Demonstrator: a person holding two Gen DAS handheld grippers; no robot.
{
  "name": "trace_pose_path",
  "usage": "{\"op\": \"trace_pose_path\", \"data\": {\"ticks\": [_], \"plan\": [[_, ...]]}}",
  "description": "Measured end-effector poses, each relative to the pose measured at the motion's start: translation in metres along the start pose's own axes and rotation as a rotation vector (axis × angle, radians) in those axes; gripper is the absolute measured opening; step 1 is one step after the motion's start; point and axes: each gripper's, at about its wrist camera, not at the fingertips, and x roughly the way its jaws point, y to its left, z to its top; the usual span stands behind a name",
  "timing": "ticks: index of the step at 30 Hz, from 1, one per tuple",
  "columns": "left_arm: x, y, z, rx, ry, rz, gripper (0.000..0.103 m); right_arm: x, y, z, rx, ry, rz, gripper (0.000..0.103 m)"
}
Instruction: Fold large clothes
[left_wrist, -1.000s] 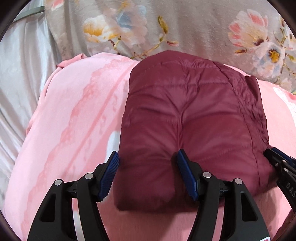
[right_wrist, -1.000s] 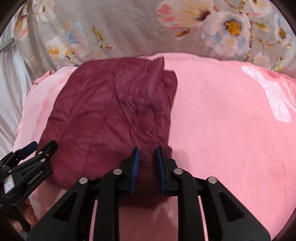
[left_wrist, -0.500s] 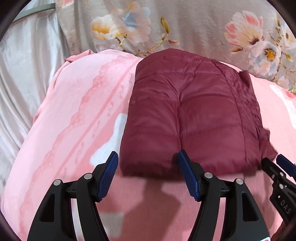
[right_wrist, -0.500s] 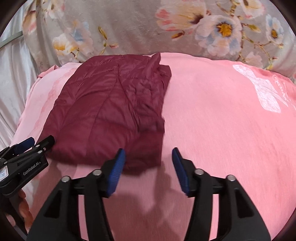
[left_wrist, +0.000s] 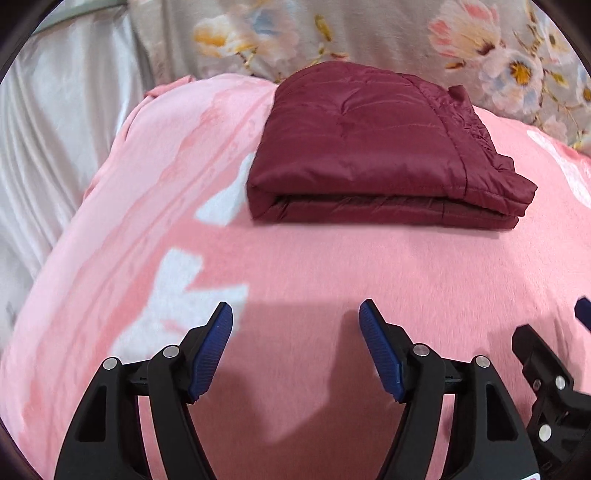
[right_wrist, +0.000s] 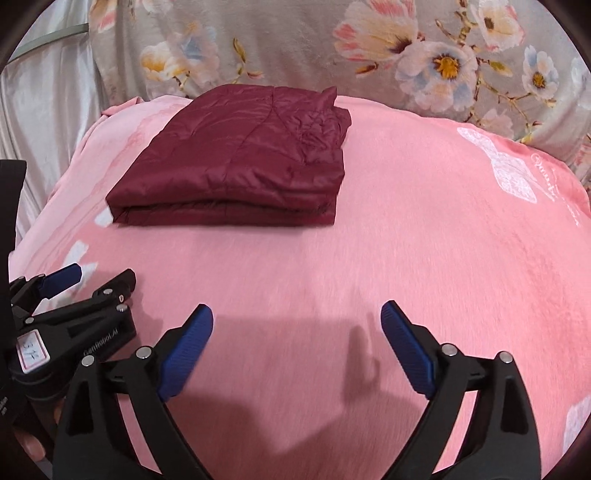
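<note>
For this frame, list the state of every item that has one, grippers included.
Maroon quilted jacket: folded into a flat rectangular stack, lying on the pink blanket, untouched.
Pink blanket: spread out under the jacket.
Left gripper: open, empty, short of the jacket.
Right gripper: open, empty, short of the jacket.

Even indoor light, soft tool shadows on blanket (left_wrist: 332, 295), fisheye edges warped, slight blur.
</note>
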Motion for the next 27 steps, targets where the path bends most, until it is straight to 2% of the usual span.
{"op": "trace_pose_path", "data": {"ticks": [5, 9, 27], "plan": [[-0.012, 0.005, -0.010, -0.035, -0.032, 0.013, 0.069, -0.014, 0.009, -0.013, -0.028, -0.019, -0.009, 0.090], [-0.018, 0.003, -0.016, -0.023, -0.049, 0.030, 0.069, -0.019, 0.015, -0.017, -0.053, -0.034, -0.043, 0.092], [-0.020, -0.007, -0.019, 0.023, -0.076, 0.050, 0.068, -0.019, 0.007, -0.020, -0.021, -0.042, -0.063, 0.091]]}}
